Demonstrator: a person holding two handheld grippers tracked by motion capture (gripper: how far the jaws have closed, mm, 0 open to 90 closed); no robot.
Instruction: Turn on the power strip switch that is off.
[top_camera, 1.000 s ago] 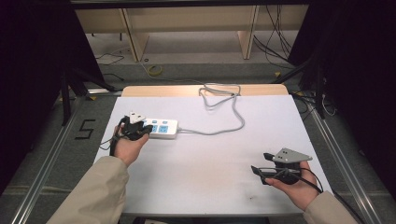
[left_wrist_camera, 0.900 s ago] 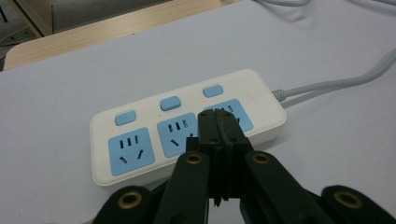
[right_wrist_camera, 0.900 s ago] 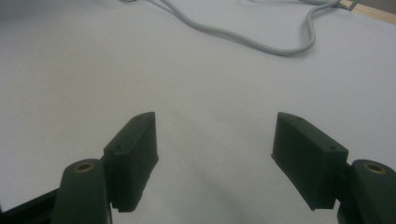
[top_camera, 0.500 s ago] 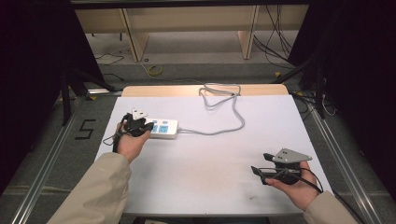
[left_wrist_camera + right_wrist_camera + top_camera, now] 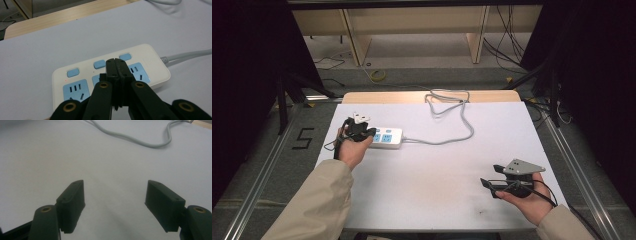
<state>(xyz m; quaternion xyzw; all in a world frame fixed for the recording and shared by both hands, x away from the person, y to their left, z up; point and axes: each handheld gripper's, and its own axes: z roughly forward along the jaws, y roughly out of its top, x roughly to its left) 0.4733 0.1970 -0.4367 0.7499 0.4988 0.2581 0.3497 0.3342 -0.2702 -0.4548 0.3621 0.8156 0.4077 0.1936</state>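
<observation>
Left gripper, jaws closed and empty, hovers over the rigid white plastic power strip with blue sockets; likely light, best gripped across its narrow sides.

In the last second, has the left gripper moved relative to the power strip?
Yes. The left gripper has crept forward onto the near end of the power strip, covering more of it. The strip stays put beside its grey cord.

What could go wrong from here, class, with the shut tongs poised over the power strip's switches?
1. The left tongs, shut, sit over the middle blue switch of the power strip; a slight slip could hit a neighbouring switch or socket.
2. Pushing may slide the unsecured strip, since the right tongs are open and far away.
</observation>
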